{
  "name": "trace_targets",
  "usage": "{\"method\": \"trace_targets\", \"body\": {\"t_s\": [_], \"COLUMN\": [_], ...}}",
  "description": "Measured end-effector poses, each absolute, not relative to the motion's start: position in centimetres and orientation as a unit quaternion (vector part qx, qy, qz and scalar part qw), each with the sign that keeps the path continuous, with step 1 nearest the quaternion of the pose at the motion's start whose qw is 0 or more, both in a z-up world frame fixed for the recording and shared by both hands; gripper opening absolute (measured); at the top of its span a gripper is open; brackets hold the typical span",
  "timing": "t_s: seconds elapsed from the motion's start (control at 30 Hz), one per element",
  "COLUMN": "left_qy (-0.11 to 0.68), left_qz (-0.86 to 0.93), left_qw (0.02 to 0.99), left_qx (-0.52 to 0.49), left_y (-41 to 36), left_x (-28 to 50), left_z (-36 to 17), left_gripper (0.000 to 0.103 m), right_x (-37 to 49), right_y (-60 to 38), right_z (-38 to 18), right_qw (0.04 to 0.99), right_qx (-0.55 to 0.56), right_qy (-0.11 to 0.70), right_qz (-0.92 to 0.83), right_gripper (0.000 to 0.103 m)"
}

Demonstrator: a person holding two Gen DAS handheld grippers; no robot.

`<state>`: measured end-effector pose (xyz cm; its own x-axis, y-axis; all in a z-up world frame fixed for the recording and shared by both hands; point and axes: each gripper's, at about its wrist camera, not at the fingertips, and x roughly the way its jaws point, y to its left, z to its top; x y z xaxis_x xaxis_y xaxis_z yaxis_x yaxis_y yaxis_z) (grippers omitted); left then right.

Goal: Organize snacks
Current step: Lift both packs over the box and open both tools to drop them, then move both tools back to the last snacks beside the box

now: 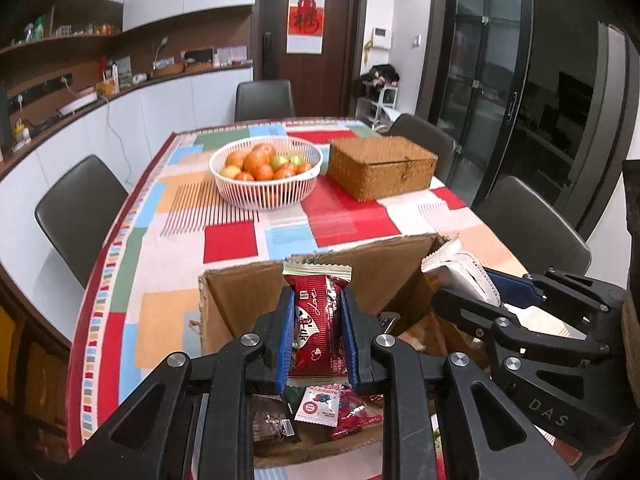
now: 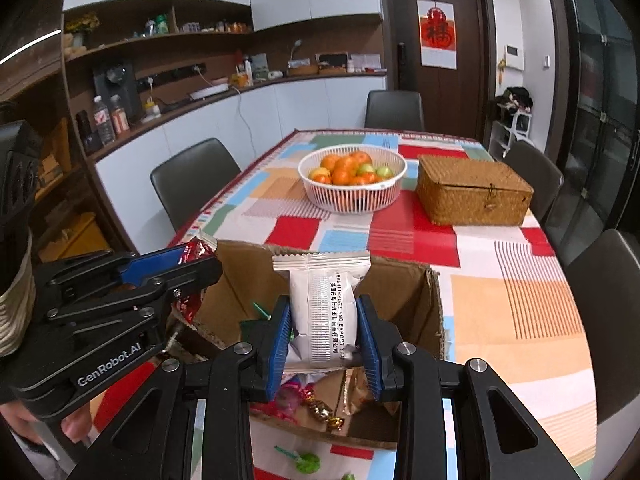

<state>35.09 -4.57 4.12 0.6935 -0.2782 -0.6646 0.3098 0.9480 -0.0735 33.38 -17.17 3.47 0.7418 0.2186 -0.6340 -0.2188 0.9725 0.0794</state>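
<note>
The left gripper (image 1: 316, 322) is closed on a red snack pack (image 1: 318, 320) — its two blue pads squeeze the pack from both sides, and the pack stands up tall over the cardboard box (image 1: 240, 300). The right gripper (image 2: 323, 334) is closed on a white snack pack (image 2: 324, 312) in the same way, holding it up over the same box.

Both grippers hang very close together above the box. They could bump each other if one swings sideways, and a bump could knock a pack loose.

The packs are shiny and puffy. The pads only hold the middle of each one, so a pack could slip out or tip over if the squeeze gets weaker. A squeeze that is too hard could crush the snack inside or pop the bag.

Down in the box lie more small things: a dark wrapper (image 1: 274, 420), a small white and red packet (image 1: 318, 406) and some wrapped candies (image 2: 324, 412). A dropped pack would land on them and mix the pile up again.

The box walls are thin and bent. A gripper that dips too low could catch the edge and drag the box along the worktop (image 1: 168, 280) — maybe toward the near edge.

Farther away stand the white fruit basket (image 1: 266, 172) and the woven box (image 1: 382, 166), well apart from the grippers. A wide swing could still reach them.
</note>
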Motion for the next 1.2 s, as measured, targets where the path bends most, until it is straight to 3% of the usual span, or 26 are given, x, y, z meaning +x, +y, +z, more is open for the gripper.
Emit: {"method": "trace_targets", "body": {"t_s": [0.1,0.13,0.17,0.23,0.3,0.7,1.2], "left_qy": [0.370,0.371,0.372,0.368,0.355,0.298,0.370], "left_qz": [-0.161,-0.159,-0.156,-0.148,-0.146,-0.182,-0.217], "left_qw": [0.914,0.914,0.915,0.918,0.923,0.934,0.900], "left_qx": [0.027,0.030,0.032,0.029,0.038,0.073,0.081], "left_y": [-4.8,-4.9,-4.8,-4.6,-4.5,-4.8,-5.7], "left_x": [35.8,35.8,35.8,35.6,34.5,26.4,22.5], "left_z": [3.3,3.1,3.0,3.2,3.5,5.0,-2.3], "left_gripper": [0.023,0.027,0.041,0.050,0.050,0.052,0.052], "right_x": [34.1,34.3,34.4,34.7,34.7,27.4,23.4], "right_y": [-17.3,-17.3,-17.4,-17.6,-17.8,-18.6,-19.5], "right_z": [2.6,2.4,2.1,1.7,1.5,3.3,-3.3], "right_qw": [0.929,0.928,0.927,0.923,0.922,0.944,0.914], "right_qx": [0.001,0.003,0.005,0.011,0.018,-0.004,-0.035], "right_qy": [0.351,0.354,0.357,0.367,0.371,0.316,0.393], "right_qz": [0.113,0.112,0.112,0.113,0.107,0.096,0.092], "right_gripper": [0.033,0.034,0.034,0.040,0.048,0.048,0.050]}}
